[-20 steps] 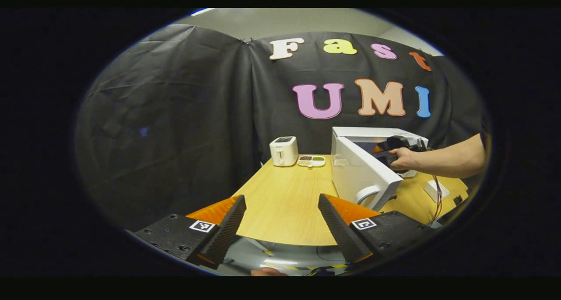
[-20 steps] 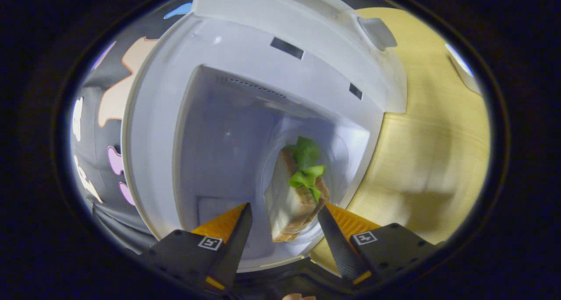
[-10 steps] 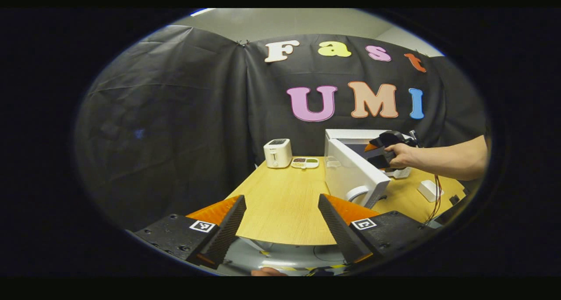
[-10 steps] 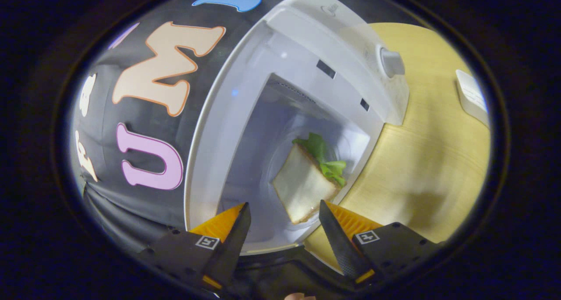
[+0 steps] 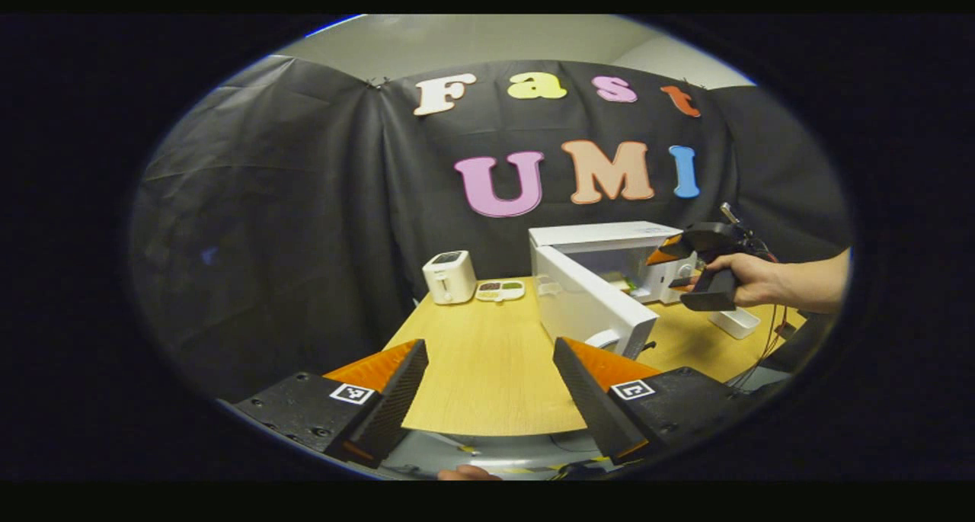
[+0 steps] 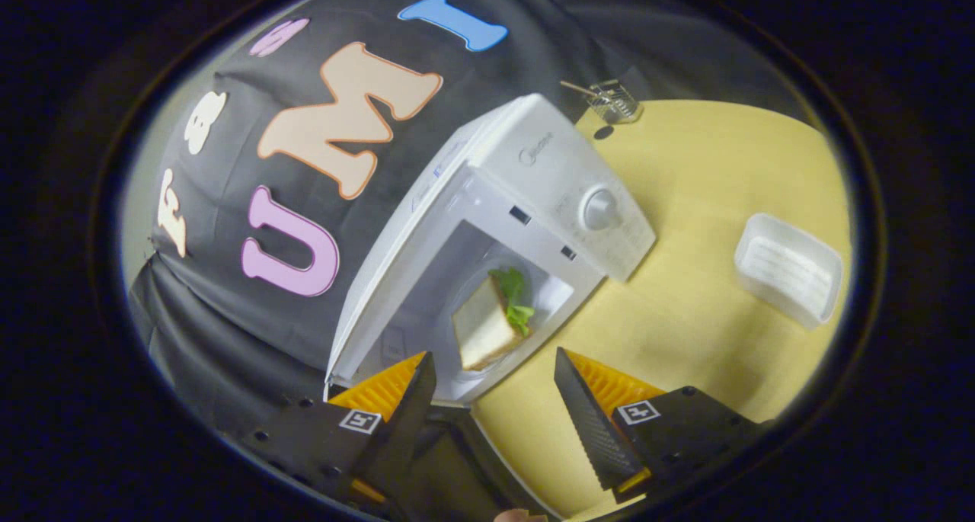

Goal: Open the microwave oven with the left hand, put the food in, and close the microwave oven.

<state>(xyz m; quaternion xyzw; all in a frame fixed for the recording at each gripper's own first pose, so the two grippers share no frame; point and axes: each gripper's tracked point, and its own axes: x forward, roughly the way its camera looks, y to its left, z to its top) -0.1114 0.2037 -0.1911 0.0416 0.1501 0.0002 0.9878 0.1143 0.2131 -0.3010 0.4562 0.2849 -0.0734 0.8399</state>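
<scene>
In the left gripper view, the left gripper (image 5: 487, 377) hangs at the near edge of the desk (image 5: 487, 369) with its jaws wide apart and nothing between them. The microwave oven (image 5: 609, 267) stands at the far right, and its door (image 5: 590, 309) swings out toward the near side. Just right of the opening, a hand (image 5: 750, 278) holds the right gripper (image 5: 704, 267). A toaster (image 5: 449, 277) and a small snack tray (image 5: 500, 289) sit to the left, well apart from the door. The risk I see is in closing: the left gripper is far from the door, and a push that lands off the panel could skid the oven across the desk or leave the latch uncaught.

In the right gripper view, the right gripper (image 6: 487, 400) has its jaws apart and empty, just outside the cavity. The sandwich (image 6: 491, 320) lies inside the microwave oven, near the front lip, lettuce side toward the control knob (image 6: 600, 208). If the door swings while this gripper lingers near the opening, the door could strike it. A white container (image 6: 788, 269) rests on the desk to the right.
</scene>
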